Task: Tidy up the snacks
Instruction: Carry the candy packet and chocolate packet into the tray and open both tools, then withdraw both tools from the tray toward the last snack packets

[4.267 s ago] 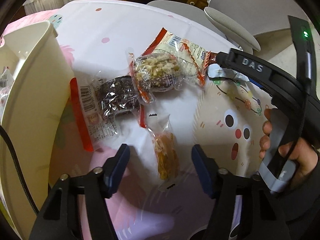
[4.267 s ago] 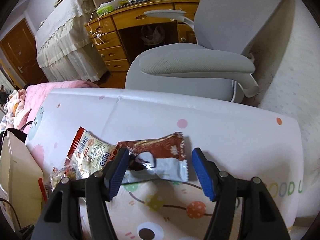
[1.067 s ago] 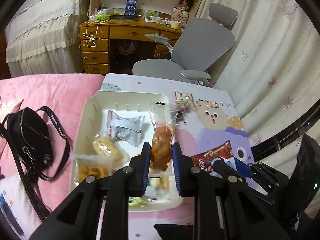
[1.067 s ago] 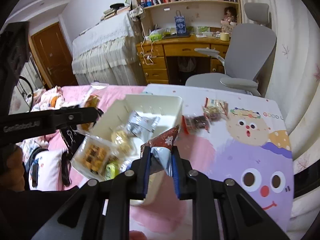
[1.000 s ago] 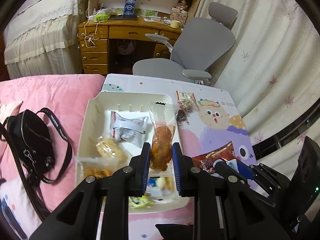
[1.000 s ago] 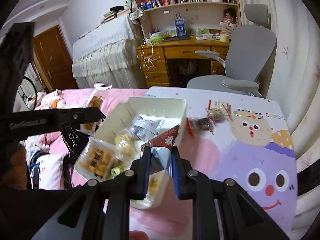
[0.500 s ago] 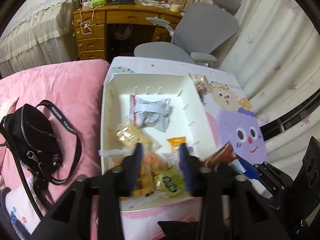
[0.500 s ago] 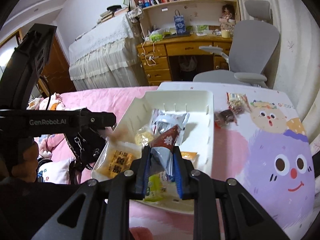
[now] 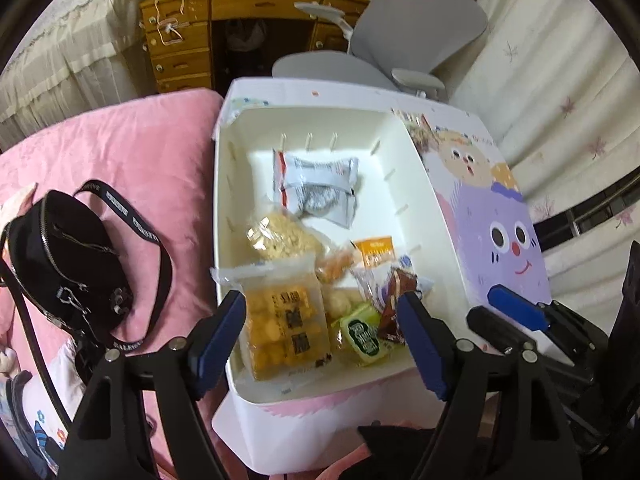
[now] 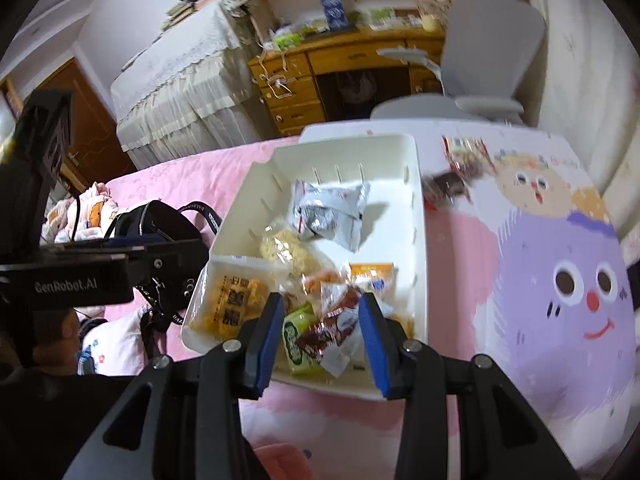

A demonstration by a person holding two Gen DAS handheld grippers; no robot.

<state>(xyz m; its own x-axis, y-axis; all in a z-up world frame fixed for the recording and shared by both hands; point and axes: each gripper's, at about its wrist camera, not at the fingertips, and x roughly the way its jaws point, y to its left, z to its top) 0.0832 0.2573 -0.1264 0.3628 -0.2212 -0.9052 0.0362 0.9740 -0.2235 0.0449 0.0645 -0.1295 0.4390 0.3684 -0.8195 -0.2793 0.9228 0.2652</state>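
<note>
Left wrist view: we look down over the near end of the white bin (image 9: pixel 428 184), which sits on a table with a cartoon cloth (image 9: pixel 496 232), beside a pink bed (image 9: pixel 152 168) where a black bag (image 9: pixel 60 256) lies. Our left gripper (image 9: pixel 320 332) has its jaws wide and opening, with nothing pressed between the pads; the yellow cracker pack (image 9: pixel 284 320) and a small green packet (image 9: pixel 362 334) lie in the bin below the gap. Farther in we see a puffed rice cake (image 9: pixel 276 232), a silver wrapper (image 9: pixel 316 184) and an orange packet (image 9: pixel 374 250). Beside the green packet lies the brown and white snack (image 9: pixel 394 300).

From the right wrist view, our right gripper (image 10: pixel 322 336) hangs over the same near end with its jaws parting. The brown and white snack (image 10: pixel 336 324) lies between the pads but neither pad presses on it; it rests on the other packets in the bin (image 10: pixel 416 240). Two more snacks (image 10: pixel 460 168) lie on the cloth just beyond the bin's far right corner. A grey chair (image 10: pixel 480 52) and a wooden desk (image 10: pixel 340 64) stand behind the table.
</note>
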